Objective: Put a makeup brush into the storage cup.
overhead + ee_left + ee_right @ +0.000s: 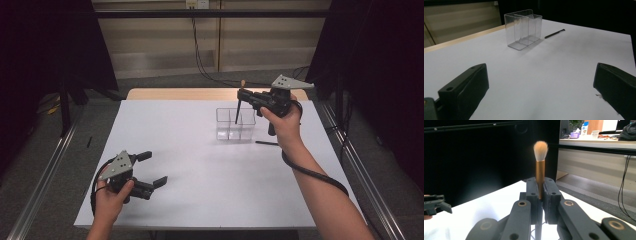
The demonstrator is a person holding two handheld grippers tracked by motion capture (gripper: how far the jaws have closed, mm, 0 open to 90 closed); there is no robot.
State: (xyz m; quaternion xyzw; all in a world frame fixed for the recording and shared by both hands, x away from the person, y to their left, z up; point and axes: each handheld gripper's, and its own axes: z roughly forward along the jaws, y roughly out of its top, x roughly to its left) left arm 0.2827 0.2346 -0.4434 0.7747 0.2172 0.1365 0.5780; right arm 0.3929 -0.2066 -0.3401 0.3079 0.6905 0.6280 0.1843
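1. Right hand-held gripper [539, 192] is clamping a makeup brush [540, 165] upright, bristles up, above the clear organizer [235, 124].
2. Left hand-held gripper [152, 169] is resting on the white surface [210, 175], jaws standing apart.
3. Black pen [266, 143] is lying just beside the organizer.

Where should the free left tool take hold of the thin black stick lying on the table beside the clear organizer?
Probably at mid-length on the black stick, coming straight down from above with the jaws set across its width. It lies flat and thin on the table, apart from the clear organizer, so the sides are open. The left tool stands open.
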